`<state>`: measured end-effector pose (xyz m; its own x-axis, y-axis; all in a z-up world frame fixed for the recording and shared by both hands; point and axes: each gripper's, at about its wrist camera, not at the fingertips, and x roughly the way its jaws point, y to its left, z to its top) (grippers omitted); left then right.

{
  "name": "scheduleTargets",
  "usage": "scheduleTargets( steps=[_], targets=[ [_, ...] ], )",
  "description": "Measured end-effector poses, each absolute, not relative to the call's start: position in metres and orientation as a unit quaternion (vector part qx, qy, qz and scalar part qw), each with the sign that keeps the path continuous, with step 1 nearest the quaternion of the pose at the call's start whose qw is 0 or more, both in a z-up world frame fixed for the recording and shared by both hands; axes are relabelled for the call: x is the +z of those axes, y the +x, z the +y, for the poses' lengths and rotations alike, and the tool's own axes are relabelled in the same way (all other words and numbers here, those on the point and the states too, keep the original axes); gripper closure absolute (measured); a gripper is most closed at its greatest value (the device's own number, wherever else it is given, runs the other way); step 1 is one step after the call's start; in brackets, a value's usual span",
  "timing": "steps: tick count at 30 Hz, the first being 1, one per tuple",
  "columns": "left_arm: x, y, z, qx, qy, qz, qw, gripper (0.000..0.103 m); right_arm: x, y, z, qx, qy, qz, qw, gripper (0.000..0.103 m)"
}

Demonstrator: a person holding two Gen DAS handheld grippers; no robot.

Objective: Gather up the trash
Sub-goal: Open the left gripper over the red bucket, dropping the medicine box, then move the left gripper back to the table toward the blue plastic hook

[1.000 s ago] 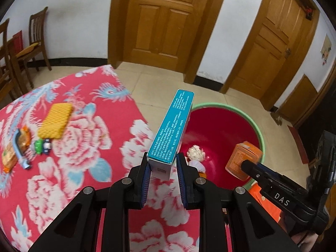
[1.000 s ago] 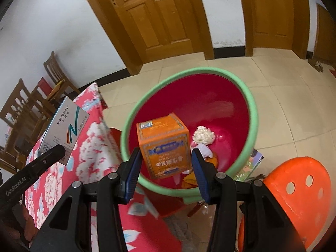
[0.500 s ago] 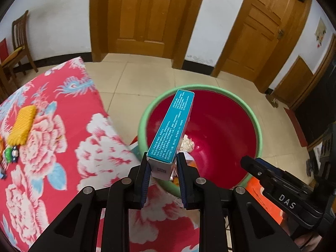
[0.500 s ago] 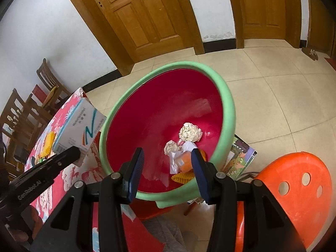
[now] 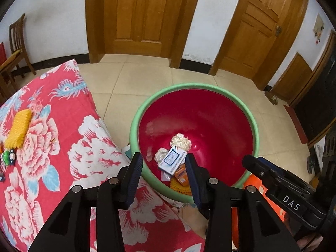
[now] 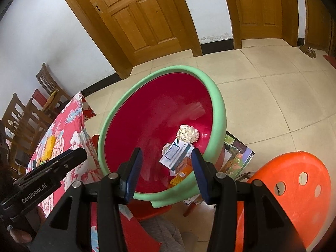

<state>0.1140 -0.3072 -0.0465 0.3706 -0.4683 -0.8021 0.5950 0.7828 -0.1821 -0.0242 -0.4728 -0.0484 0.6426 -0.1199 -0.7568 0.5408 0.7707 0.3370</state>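
A red basin with a green rim stands on the floor beside the table. In it lie a teal and white box, an orange box, crumpled white paper and a yellow piece. My left gripper is open and empty above the basin's near rim. My right gripper is open and empty above the basin too.
The table with a red floral cloth is at the left; a yellow sponge and a small green toy lie on it. An orange plastic stool is at the right. Wooden chairs and doors stand behind.
My left gripper opened and let the teal box fall into the basin. The right gripper had dropped the orange box before that and stays open.
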Motion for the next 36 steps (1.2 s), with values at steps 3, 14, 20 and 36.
scheduleTargets(
  steps=[3,14,20,36],
  targets=[
    [-0.042,0.113,-0.301,-0.315,0.066,0.457,0.829,0.06,-0.044,-0.025,-0.47,-0.192,0.274,0.375,0.864,0.05],
    [-0.03,0.113,-0.263,-0.279,0.045,0.451,0.847,0.053,-0.029,-0.019,-0.449,-0.174,0.262,0.369,0.874,0.044],
    [-0.022,0.118,-0.23,-0.249,0.028,0.445,0.86,0.053,-0.019,-0.011,-0.431,-0.156,0.253,0.366,0.882,0.043],
    [-0.015,0.145,-0.129,-0.153,-0.023,0.433,0.888,0.052,-0.005,0.022,-0.373,-0.101,0.225,0.373,0.894,0.042]
  ],
)
